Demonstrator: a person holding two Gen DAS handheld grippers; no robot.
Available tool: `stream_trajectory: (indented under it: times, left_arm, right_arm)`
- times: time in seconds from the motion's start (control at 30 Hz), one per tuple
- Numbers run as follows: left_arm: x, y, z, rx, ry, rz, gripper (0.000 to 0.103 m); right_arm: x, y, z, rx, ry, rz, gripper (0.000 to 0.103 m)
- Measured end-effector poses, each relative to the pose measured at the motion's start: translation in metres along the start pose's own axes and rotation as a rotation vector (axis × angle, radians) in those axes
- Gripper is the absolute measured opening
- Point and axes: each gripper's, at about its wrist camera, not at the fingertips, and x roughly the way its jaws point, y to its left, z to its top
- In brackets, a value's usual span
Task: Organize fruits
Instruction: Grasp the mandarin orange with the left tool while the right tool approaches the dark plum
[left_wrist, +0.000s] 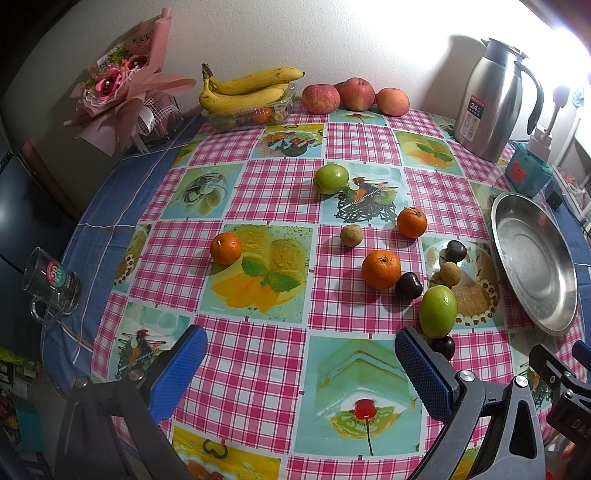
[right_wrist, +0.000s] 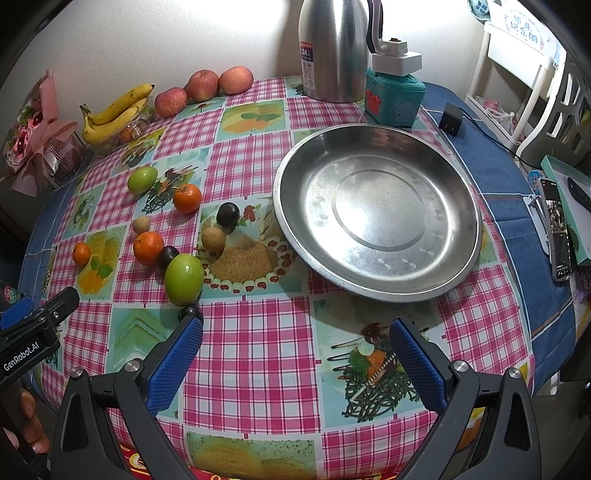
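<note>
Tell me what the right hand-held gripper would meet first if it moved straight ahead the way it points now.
Probably the steel plate. The right hand-held gripper is open and points over bare tablecloth toward the plate's near rim, with nothing between. The height above the table is unclear, so it might pass over the rim.

Pink-and-white checked tablecloth (right_wrist: 258, 332) with dessert-print squares, over blue cloth (right_wrist: 517, 177); orange tangerines (left_wrist: 381, 268), green fruits (left_wrist: 438, 311), yellow bananas (left_wrist: 243, 92), silver plate (right_wrist: 376, 210)
</note>
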Motion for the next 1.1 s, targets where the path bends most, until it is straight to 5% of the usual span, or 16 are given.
stream_trajectory:
  times: [0.83,1.1]
  left_arm:
    - [0.02,0.108,0.035,-0.09,-0.042,-0.069,0.103]
    - [0.042,0.133,0.056,-0.064,0.028,-0.089,0.103]
  right_arm:
    - [0.015,0.069,0.019,-0.067,0.06,0.057,0.101]
    - [0.031,0.073,0.026,-0.034,0.096,0.064,0.101]
